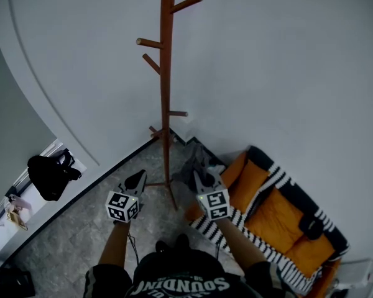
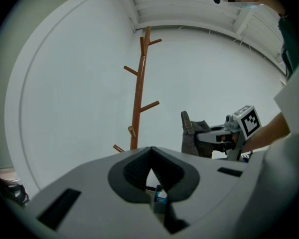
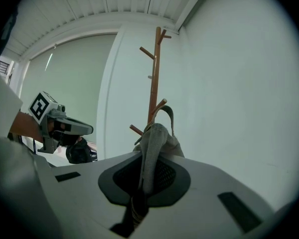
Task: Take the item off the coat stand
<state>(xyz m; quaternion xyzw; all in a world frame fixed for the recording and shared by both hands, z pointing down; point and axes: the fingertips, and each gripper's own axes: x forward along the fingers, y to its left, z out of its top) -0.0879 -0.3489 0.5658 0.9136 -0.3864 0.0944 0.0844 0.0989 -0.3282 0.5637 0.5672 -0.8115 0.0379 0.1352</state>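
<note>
The brown wooden coat stand (image 1: 166,92) rises against the white wall, and all the pegs I can see are bare. My right gripper (image 1: 202,177) is shut on a grey fabric item with a strap (image 1: 191,165), held just right of the stand's base. In the right gripper view the grey item (image 3: 157,136) sticks up from between the jaws of the right gripper (image 3: 150,156), with the stand (image 3: 154,78) behind it. My left gripper (image 1: 137,181) hovers left of the stand, shut and holding nothing. The left gripper view shows the stand (image 2: 138,98) and the grey item (image 2: 192,138).
An orange cushioned seat with a black-and-white striped cover (image 1: 280,216) lies on the floor at the right. A black bag (image 1: 50,174) rests on a low ledge at the left. The stand's feet (image 1: 171,194) spread on the speckled floor between my grippers.
</note>
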